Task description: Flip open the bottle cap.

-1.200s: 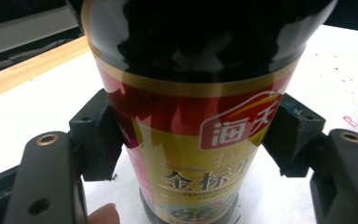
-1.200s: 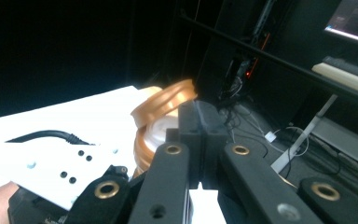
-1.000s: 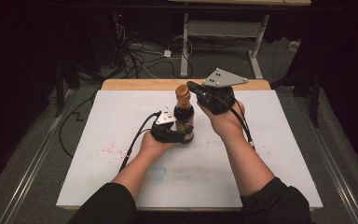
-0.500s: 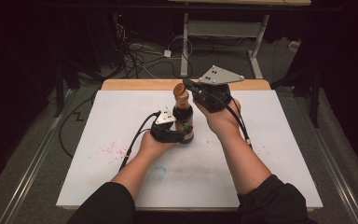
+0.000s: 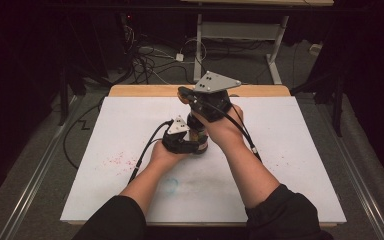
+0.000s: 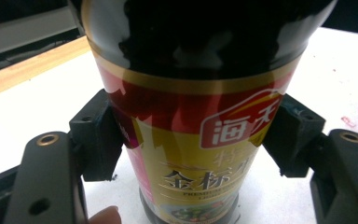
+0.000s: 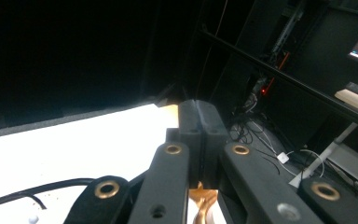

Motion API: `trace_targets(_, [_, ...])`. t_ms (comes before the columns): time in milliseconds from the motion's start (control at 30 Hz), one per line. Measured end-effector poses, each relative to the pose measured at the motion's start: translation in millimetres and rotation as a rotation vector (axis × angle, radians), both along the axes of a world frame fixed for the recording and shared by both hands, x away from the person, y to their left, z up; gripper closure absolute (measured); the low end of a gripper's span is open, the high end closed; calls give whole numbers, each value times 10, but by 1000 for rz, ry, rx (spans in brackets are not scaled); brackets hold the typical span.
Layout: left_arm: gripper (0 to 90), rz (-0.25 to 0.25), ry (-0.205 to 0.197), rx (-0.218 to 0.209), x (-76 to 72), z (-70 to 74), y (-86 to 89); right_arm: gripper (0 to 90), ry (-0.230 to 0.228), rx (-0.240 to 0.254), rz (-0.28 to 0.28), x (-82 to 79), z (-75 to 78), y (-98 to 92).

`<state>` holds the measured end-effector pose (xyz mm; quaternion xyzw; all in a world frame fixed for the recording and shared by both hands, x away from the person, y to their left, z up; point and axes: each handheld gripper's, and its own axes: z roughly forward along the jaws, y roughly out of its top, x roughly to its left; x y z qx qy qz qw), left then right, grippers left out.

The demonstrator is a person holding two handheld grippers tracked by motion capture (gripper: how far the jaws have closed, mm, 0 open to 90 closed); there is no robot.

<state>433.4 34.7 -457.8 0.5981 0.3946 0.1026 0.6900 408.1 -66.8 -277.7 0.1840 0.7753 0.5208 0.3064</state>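
Near the middle of the white board, a little toward its far edge, stands a dark sauce bottle (image 6: 191,116) with a red and gold label, upright on the surface. The left gripper (image 5: 180,140) clamps it low on the body: in the left gripper view both black pads press the label from either side, so the jaws are closed on the bottle about as wide as the bottle itself.

The right gripper (image 7: 198,123) has changed most. A second ago it stood just right of the golden cap (image 7: 203,203) with the cap plainly showing beside it; now it sits over the top of the bottle and hides the cap from the high view. Its own view shows the two pads pressed flat together, with the gold cap just below and behind them. Whether they pinch any part of the cap I cannot tell; they look shut on nothing. My reading is that the cap is about to be worked open while the left hand steadies the bottle.

The board (image 5: 290,150) is white, smudged with red specks toward its left edge and a faint blue ring near the front. It lies on a wooden table (image 5: 140,91) whose far edge shows. Beyond are a dark room, tangled cables (image 5: 150,55) on the floor and a white desk frame (image 5: 240,30).
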Motion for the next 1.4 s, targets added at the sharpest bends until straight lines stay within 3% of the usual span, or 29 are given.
trace_targets(200, [278, 8, 6, -2, 7, 4, 0, 900, 4, 19, -28, -12, 27, -192])
trace_targets(400, [275, 15, 18, -2, 4, 17, -2, 900, 28, 30, -49, 3, -50, -372])
trace_targets(467, [273, 16, 26, -20, 7, 23, -3, 900, 34, 31, -55, 8, -77, -427])
trace_targets(533, [259, 21, 25, 20, 13, 23, 31, 900, 44, 35, -62, 9, -100, -473])
trace_targets(600, [235, -26, 18, 100, 20, 37, 132, 900, 47, 36, -67, 8, -122, -519])
trace_targets(633, [217, 11, 40, -36, 7, 70, 52, 900, 46, 35, -70, 7, -133, -541])
trace_targets(700, [185, 8, 45, -55, 0, 100, 74, 900, 50, 41, -77, 4, -156, -581])
trace_targets(800, [145, 3, 47, -46, -32, 124, 104, 900, 58, 47, -86, 1, -193, -632])
trace_targets(967, [136, 0, 47, -37, -106, 114, 194, 695, 75, 59, -100, -2, -262, -700])
trace_targets(1133, [59, 15, 72, -32, -159, 76, 296, 516, 90, 74, -106, -14, -346, -764])
trace_targets(1300, [0, 25, 107, -37, -218, 34, 398, 283, 124, 85, -93, 8, -469, -819])
trace_targets(1400, [0, 17, 107, -33, -266, 13, 450, 25, 143, 91, -100, 25, -558, -836])
